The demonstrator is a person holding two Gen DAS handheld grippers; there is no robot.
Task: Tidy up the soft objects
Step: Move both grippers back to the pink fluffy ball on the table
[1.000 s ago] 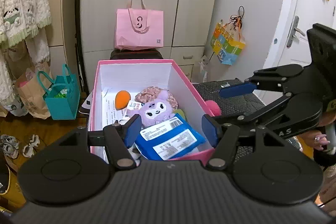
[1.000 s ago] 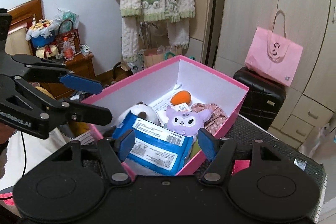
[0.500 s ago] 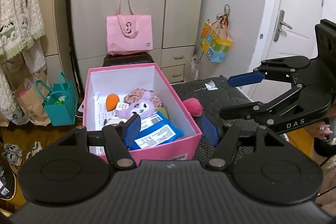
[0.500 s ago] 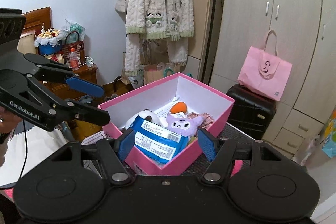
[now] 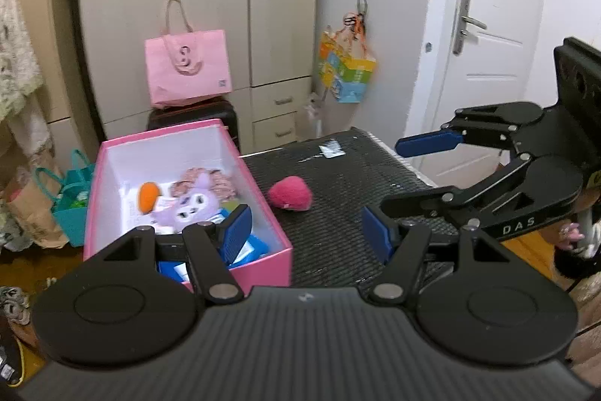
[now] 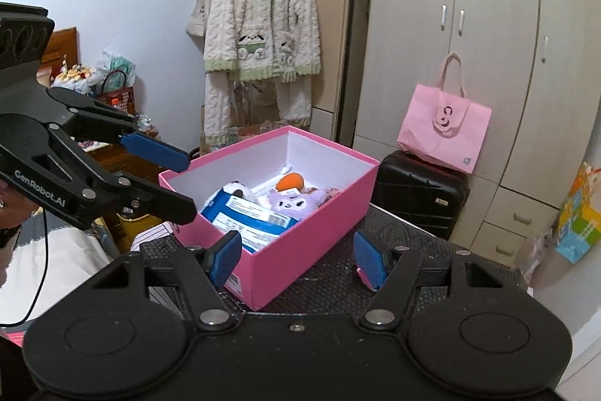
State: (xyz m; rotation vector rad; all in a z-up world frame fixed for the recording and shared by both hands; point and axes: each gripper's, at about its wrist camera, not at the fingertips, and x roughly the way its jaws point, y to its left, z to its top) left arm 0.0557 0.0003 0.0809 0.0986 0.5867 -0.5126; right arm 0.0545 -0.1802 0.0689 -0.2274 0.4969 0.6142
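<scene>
The pink plush ball is lying on the black mat, just beside the pink box at its 3 o'clock. The left gripper is hovering with jaws apart, gripping nothing; the ball is sitting at its 12 o'clock. The right gripper is standing wider open, empty, with the box corner between its fingers.

Black left tool, blue pads, "GenRobot.AI" lettering; black right tool, "DAS" lettering.
</scene>
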